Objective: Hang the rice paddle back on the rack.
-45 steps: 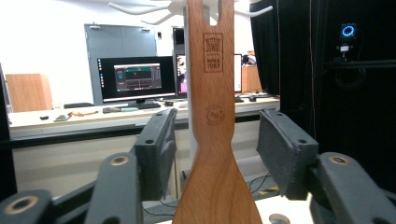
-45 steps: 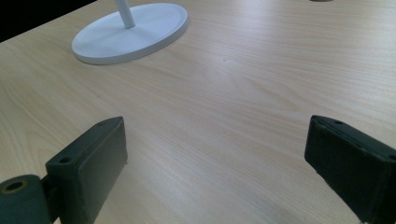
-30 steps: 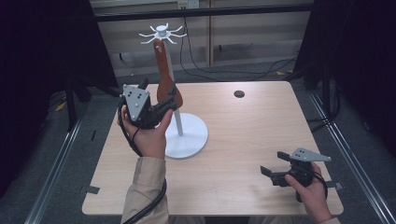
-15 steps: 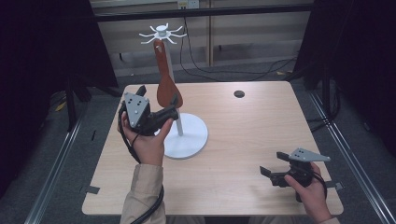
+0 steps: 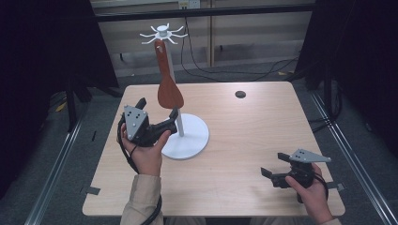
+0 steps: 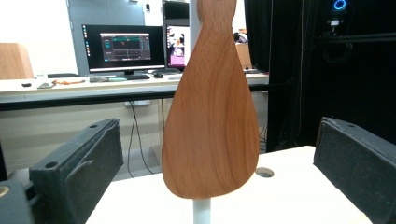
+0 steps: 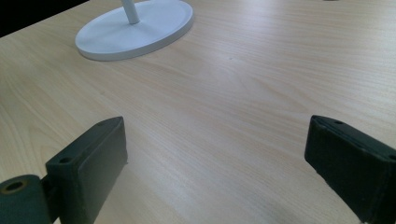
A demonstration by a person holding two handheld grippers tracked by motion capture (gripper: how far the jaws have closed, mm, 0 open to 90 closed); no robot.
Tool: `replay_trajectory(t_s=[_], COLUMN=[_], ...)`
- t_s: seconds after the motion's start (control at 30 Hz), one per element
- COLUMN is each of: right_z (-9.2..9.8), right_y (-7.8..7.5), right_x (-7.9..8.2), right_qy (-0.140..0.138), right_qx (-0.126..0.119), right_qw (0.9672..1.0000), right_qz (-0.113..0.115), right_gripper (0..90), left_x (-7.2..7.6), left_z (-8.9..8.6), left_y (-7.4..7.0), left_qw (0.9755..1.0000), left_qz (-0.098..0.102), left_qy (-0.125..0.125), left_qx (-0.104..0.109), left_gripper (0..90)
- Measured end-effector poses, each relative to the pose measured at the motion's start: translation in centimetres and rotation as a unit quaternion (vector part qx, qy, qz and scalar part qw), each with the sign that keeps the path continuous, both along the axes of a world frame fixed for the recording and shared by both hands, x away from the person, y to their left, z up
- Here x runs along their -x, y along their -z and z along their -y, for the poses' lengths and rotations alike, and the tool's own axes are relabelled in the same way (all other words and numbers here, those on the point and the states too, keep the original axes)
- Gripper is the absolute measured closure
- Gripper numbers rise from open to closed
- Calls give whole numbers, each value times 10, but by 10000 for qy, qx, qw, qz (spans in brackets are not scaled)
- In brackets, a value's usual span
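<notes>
the wooden spatula (image 5: 167,86) hangs blade-down from one arm of the white hook stand (image 5: 187,136), its handle end up at the spoked crown near 12 o'clock on the table and its broad blade just in front of the stand's post. hung that way it can swing freely, which is likely why the left gripper (image 5: 172,118) sits low beside it instead of clamping it. in the left gripper view the blade (image 6: 212,107) stands between the two black jaws with clear air on both sides; the jaws have just been opening, and nothing presses on the wood now. that reads as a release after hanging, though i can't tell from here how securely the handle's hole sits on the hook.

the right gripper (image 5: 274,176) rests at about 4 o'clock on the wooden table (image 5: 253,136), well apart from the stand, its jaws spread wide over bare tabletop and holding nothing; it seems parked out of the way.

a small dark round disc (image 5: 240,94) lies near 1 o'clock, clear of everything. the main obstacle for the left hand is the stand itself: the post and round base lie just beside the jaws, so a careless pull-back could knock the blade or tip the stand.
</notes>
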State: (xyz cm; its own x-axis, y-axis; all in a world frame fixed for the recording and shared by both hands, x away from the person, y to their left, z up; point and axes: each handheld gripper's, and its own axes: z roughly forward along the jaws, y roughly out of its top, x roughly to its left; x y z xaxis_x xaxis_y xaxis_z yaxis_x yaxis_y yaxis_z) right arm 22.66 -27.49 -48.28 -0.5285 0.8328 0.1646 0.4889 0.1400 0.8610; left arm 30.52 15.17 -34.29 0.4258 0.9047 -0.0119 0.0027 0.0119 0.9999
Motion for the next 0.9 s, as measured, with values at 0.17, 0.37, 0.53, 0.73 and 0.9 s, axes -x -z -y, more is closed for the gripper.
replay_trajectory(t_s=[0.17,0.37,0.53,0.73,0.9], right_z=[0,0,0,0,0], right_y=[0,-1,0,0,0], right_x=[0,0,0,0,0], right_qy=[-5,0,-3,0,1], right_qx=[0,-2,9,11,19], right_qw=[10000,10000,10000,10000,10000], right_qz=[-6,16,12,5,11], right_gripper=[54,54,54,54,54], left_x=[3,7,11,14,16], left_z=[-2,-5,-8,-10,-13], left_y=[7,15,23,32,41], left_qw=[10000,9998,9997,9997,9995], left_qz=[-39,-67,-124,-153,-257], left_qy=[45,107,125,118,135], left_qx=[-68,-159,-149,-140,-158], left_gripper=[11,11,15,16,21])
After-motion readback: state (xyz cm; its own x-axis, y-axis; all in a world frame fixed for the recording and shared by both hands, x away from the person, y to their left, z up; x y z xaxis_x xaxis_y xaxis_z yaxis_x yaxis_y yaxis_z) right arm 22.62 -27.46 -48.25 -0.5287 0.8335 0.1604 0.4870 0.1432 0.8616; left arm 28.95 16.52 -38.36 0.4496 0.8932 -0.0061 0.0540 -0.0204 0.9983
